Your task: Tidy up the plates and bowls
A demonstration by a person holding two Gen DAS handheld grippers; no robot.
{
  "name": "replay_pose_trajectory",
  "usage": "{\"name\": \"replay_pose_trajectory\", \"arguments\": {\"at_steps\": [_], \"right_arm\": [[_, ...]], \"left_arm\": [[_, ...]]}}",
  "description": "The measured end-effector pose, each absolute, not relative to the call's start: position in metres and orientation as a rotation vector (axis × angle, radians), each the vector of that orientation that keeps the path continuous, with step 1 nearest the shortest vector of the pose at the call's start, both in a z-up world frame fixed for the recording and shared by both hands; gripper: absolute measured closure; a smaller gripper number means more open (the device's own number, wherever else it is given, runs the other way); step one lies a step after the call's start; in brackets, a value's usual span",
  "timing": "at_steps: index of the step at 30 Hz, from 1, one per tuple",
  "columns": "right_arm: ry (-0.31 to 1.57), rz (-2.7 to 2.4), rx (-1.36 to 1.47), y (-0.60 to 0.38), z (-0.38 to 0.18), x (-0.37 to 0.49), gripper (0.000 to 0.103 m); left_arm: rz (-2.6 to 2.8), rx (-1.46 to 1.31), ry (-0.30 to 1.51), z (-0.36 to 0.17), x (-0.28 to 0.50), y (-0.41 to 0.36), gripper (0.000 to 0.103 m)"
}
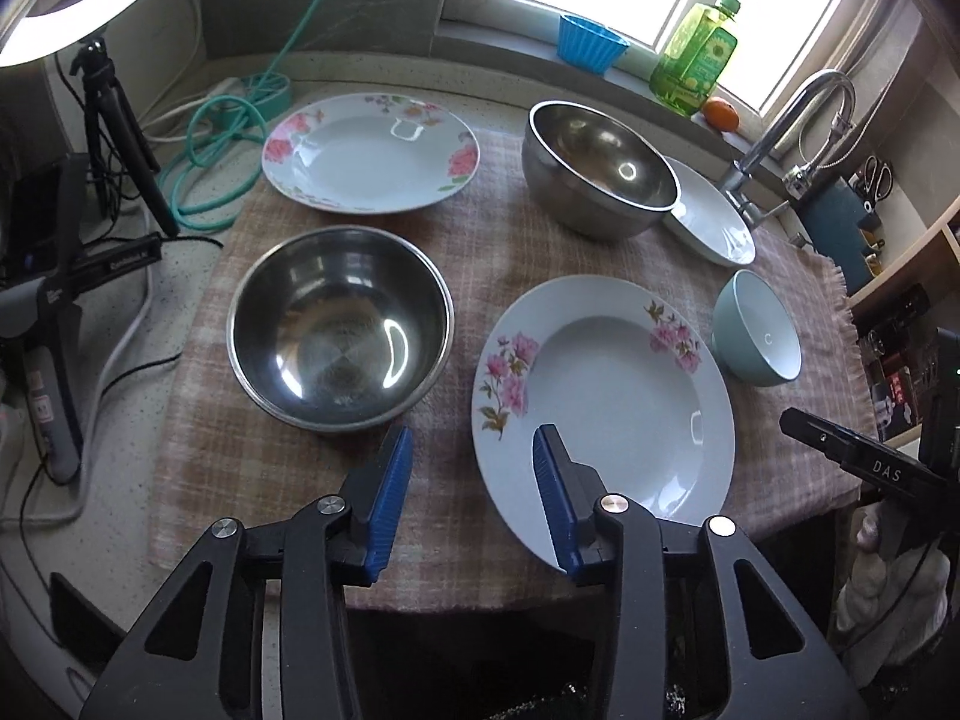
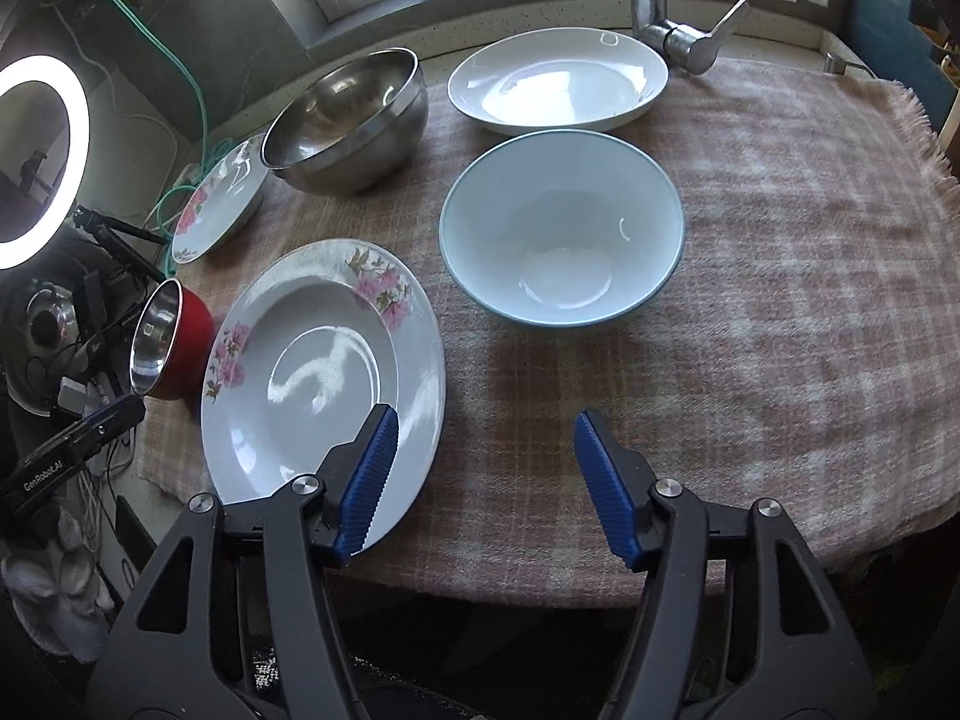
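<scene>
On a pink checked cloth (image 1: 480, 252) lie a near floral plate (image 1: 606, 414), a far floral plate (image 1: 369, 153), a plain white plate (image 1: 714, 216), two steel bowls (image 1: 339, 324) (image 1: 600, 171) and a pale blue bowl (image 1: 757, 329). My left gripper (image 1: 474, 456) is open and empty, above the near floral plate's left rim. In the right wrist view my right gripper (image 2: 486, 438) is open and empty, in front of the pale blue bowl (image 2: 561, 240), beside the near floral plate (image 2: 324, 372). The white plate (image 2: 558, 81) and one steel bowl (image 2: 348, 120) sit behind.
A faucet (image 1: 792, 132) stands at the back right, with a green soap bottle (image 1: 696, 54), an orange (image 1: 720, 113) and a blue cup (image 1: 591, 42) on the sill. Cables (image 1: 222, 138), a tripod (image 1: 114, 120) and a ring light (image 2: 36, 162) crowd the left. A red-sided steel bowl (image 2: 174, 339) sits left.
</scene>
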State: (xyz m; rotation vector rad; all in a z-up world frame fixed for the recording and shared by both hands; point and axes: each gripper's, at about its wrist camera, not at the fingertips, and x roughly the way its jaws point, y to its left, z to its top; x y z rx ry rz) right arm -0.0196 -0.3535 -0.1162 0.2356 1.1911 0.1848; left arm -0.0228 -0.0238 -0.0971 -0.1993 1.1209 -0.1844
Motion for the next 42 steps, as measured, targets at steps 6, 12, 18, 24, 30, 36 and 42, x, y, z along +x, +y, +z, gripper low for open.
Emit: {"name": "replay_pose_trajectory", "arguments": {"at_steps": [6,12,18,24,30,36,42], "right_arm": [[1.232,0.226,0.259,-0.347,-0.132,-0.013,0.047],[1.279,0.253,0.298,-0.344,-0.149,-0.006,0.053],[1.316,0.274,0.352,-0.346,-0.163,0.000,0.057],[1.323,0.328,0.380,-0.339,-0.165,0.005,0.075],[1.324,0.342,0.391,-0.334,-0.166,0.006,0.081],[1.315,0.333,0.380,-0.333,-0.164,0.005,0.081],[1.312,0.327,0.384,-0.337,-0.163,0.003,0.081]], "left_arm": [[-0.187,-0.227,1.158,-0.111,-0.021,-0.022,0.068],[-0.202,-0.230,1.182,-0.122,-0.017,-0.026,0.069],[-0.203,-0.246,1.211,-0.136,-0.009,-0.027,0.074],[-0.234,-0.265,1.235,-0.143,-0.005,-0.032,0.085],[-0.241,-0.252,1.243,-0.147,-0.004,-0.035,0.086],[-0.228,-0.231,1.235,-0.147,-0.001,-0.041,0.086],[-0.226,-0.218,1.227,-0.146,0.001,-0.046,0.086]]}}
